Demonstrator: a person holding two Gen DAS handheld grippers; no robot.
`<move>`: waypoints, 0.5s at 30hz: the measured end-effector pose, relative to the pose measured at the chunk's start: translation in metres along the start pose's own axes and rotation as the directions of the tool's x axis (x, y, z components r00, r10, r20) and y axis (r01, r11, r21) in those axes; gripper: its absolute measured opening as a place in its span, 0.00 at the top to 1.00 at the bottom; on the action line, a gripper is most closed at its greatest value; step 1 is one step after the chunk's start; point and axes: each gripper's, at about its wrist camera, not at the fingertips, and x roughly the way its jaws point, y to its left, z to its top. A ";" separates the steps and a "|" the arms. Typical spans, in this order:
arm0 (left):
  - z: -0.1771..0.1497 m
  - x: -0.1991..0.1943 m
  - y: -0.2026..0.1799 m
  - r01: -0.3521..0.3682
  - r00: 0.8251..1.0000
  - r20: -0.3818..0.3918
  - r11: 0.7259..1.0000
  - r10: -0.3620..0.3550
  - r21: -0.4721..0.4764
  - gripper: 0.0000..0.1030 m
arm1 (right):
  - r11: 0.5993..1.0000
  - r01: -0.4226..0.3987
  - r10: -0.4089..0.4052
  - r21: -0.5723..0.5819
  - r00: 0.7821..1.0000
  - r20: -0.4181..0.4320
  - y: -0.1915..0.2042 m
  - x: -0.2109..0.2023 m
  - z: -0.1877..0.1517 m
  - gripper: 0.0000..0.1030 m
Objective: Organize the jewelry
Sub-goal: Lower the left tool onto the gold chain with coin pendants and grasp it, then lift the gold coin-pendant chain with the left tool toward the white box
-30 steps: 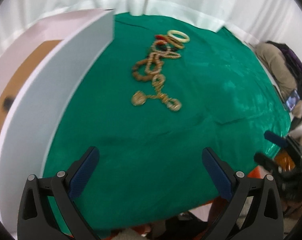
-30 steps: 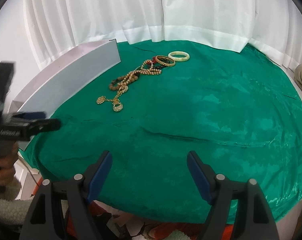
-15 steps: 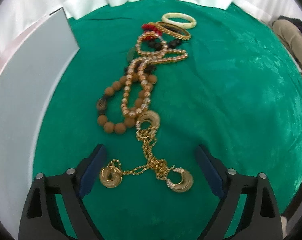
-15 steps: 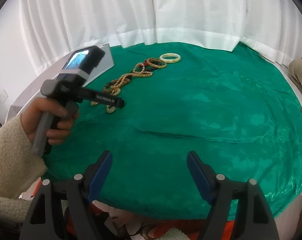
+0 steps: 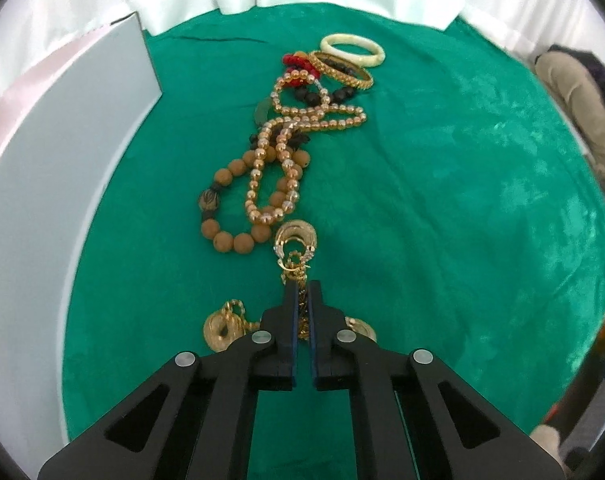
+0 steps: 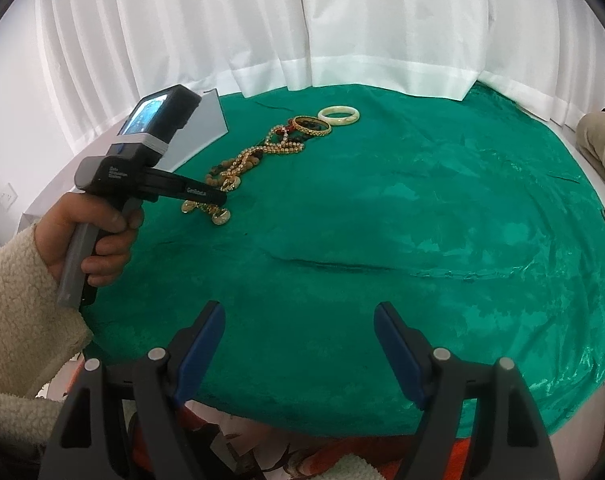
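Note:
A line of jewelry lies on the green cloth (image 5: 442, 200). Nearest me is a gold chain (image 5: 296, 270) with gold medallions (image 5: 221, 330). My left gripper (image 5: 301, 286) is shut on this chain; it also shows in the right wrist view (image 6: 218, 199). Beyond lie a brown bead bracelet (image 5: 230, 208), a gold bead necklace (image 5: 286, 148), dark and red beads (image 5: 296, 62), a gold bangle (image 5: 342, 69) and a cream bangle (image 5: 352, 49). My right gripper (image 6: 300, 332) is open and empty over the cloth's near edge, far from the jewelry (image 6: 270, 148).
A white box (image 5: 42, 184) stands along the left side of the cloth, also in the right wrist view (image 6: 206, 128). White curtains (image 6: 302, 28) hang behind the table. A person's clothing (image 5: 574, 100) shows at the far right.
My left gripper moved forward to the jewelry and closed on the gold chain. My right gripper stayed open and almost still.

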 end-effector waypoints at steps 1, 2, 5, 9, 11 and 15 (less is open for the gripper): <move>-0.001 -0.005 0.002 0.015 1.000 0.007 1.000 -0.015 -0.011 0.98 | 1.000 0.001 -0.001 0.002 1.000 0.000 -0.001 0.000 0.000 0.24; -0.003 -0.010 0.004 0.032 0.999 0.017 0.999 -0.032 -0.022 0.98 | 1.000 0.003 -0.003 0.004 1.000 -0.001 -0.001 0.001 0.001 0.24; -0.005 -0.033 0.010 0.079 0.996 0.051 0.996 -0.076 -0.048 0.99 | 1.000 0.002 -0.002 0.008 1.000 -0.006 -0.001 0.001 0.000 0.24; -0.004 -0.057 0.017 0.116 0.990 0.092 0.991 -0.109 -0.067 0.99 | 1.000 -0.001 0.001 0.003 1.000 -0.006 0.001 0.001 0.001 0.24; -0.004 -0.070 0.022 0.124 0.987 0.112 0.990 -0.116 -0.073 0.99 | 1.000 -0.001 0.001 0.001 1.000 -0.005 0.001 0.001 0.001 0.24; -0.001 -0.094 0.029 0.146 0.979 0.156 0.986 -0.131 -0.086 0.99 | 1.000 0.001 -0.001 0.003 1.000 -0.007 0.000 0.001 0.000 0.24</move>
